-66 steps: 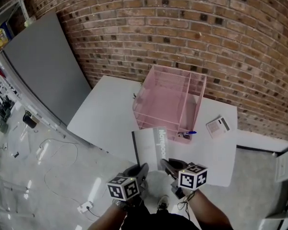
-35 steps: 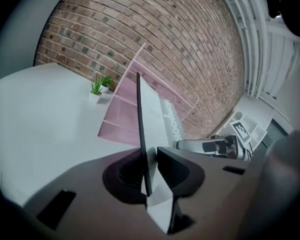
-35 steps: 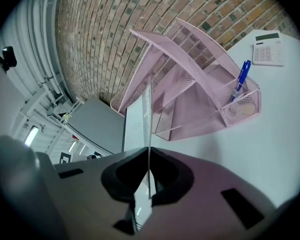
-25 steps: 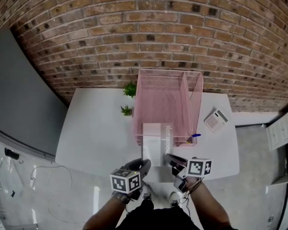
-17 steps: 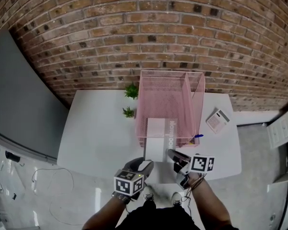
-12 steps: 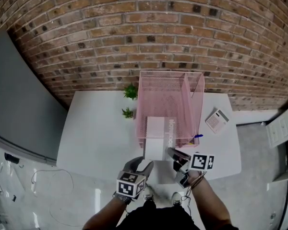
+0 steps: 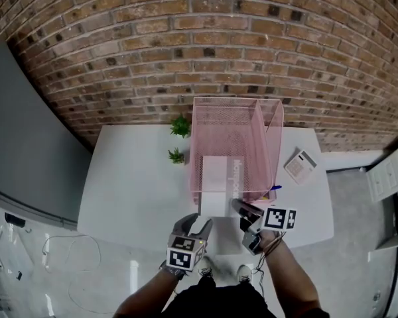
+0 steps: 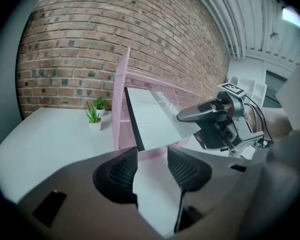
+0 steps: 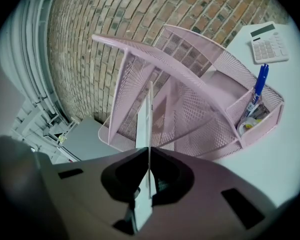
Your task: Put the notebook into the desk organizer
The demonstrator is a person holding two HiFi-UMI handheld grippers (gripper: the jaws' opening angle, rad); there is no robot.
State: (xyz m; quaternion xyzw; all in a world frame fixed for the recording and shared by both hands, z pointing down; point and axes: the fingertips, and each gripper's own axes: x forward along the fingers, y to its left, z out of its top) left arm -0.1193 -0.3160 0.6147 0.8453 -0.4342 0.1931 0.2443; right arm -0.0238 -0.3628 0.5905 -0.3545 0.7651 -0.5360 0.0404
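The pink mesh desk organizer (image 7: 233, 138) stands at the back of the white table (image 7: 126, 177). A white and grey notebook (image 7: 219, 181) lies tilted with its far end inside the organizer's wide left section and its near end sticking out over the front rim. My right gripper (image 7: 241, 209) is shut on the notebook's near right edge. In the right gripper view the notebook (image 9: 144, 129) shows edge-on between that gripper's (image 9: 149, 173) pads. My left gripper (image 7: 199, 226) hangs open just short of the notebook's near left corner, with nothing between its fingers (image 8: 118, 173).
A calculator (image 7: 300, 166) lies right of the organizer. A blue pen (image 9: 259, 88) stands in the organizer's small front right pocket. Two small potted plants (image 7: 179, 126) (image 7: 176, 156) sit at its left. The brick wall is right behind it.
My left gripper has opened, let go of the notebook and drawn back toward me. The right gripper has carried the notebook a little deeper into the organizer.
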